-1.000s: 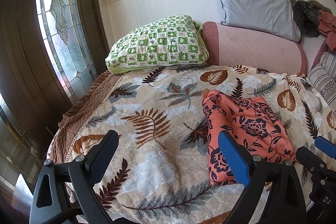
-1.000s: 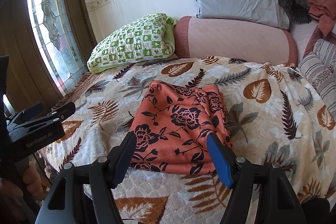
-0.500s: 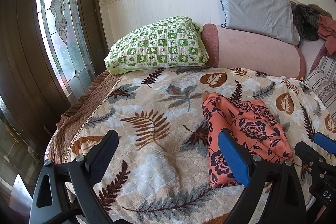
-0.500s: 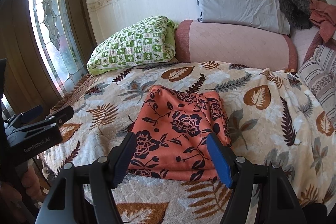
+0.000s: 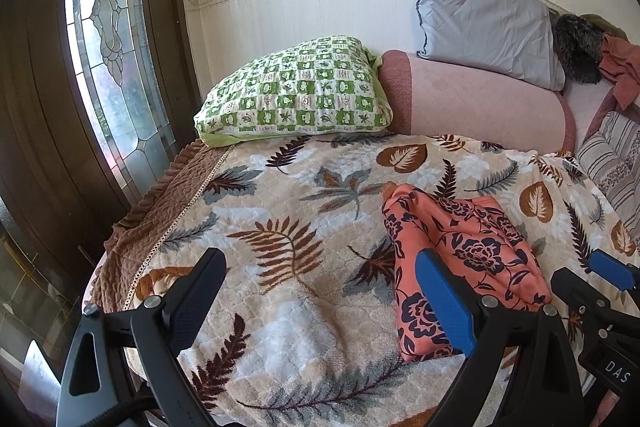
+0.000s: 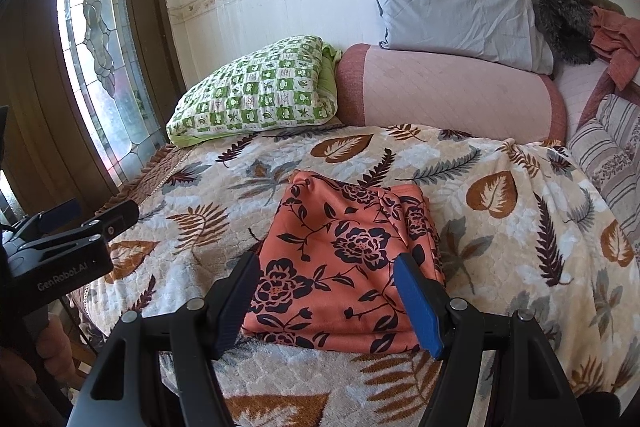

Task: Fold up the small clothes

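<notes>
A folded coral garment with dark flowers (image 6: 348, 259) lies flat on the leaf-print blanket (image 6: 500, 227) near the bed's front edge. My right gripper (image 6: 324, 303) hovers just in front of it, open, with nothing between its fingers. In the left wrist view the same garment (image 5: 456, 255) sits to the right. My left gripper (image 5: 320, 299) is open over bare blanket (image 5: 280, 227) to the garment's left, holding nothing. The right gripper's blue tip (image 5: 612, 273) shows at that view's right edge, and the left gripper (image 6: 76, 227) appears at the left of the right wrist view.
A green checked pillow (image 5: 296, 91), a pink bolster (image 5: 480, 103) and a grey pillow (image 5: 484, 27) lie at the head of the bed by the wall. A striped cushion (image 6: 612, 147) and rust clothing (image 6: 616, 43) sit at the right. A stained-glass window (image 5: 108, 59) is left.
Both views have drawn back slightly from the bed; the garment lies as it did, and both grippers stay open.
</notes>
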### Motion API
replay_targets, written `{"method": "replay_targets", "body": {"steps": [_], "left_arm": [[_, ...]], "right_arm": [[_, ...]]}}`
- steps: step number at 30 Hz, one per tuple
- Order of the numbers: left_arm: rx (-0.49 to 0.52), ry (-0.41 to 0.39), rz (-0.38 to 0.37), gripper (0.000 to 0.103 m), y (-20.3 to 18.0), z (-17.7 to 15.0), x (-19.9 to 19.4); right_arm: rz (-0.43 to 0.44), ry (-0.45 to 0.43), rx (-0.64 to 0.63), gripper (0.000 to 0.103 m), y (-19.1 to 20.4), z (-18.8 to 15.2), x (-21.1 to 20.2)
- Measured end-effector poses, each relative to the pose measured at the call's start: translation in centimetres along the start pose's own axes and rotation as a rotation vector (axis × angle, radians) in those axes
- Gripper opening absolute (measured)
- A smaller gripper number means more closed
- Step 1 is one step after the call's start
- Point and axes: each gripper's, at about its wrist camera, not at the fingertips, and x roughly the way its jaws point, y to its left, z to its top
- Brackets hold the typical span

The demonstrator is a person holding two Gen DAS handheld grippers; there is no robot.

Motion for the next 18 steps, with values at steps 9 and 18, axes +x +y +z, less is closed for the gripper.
{"method": "replay_targets", "body": {"steps": [9,18], "left_arm": [[0.016,-0.001,-0.027,0.096,-0.3,0.9,0.2],[0.011,-0.007,-0.047,0.096,-0.7,1.3,1.2]], "right_arm": [[0.004,-0.005,0.009,0.073,-0.2,0.6,0.4],[0.013,-0.005,0.037,0.073,-0.9,1.0,1.6]]}}
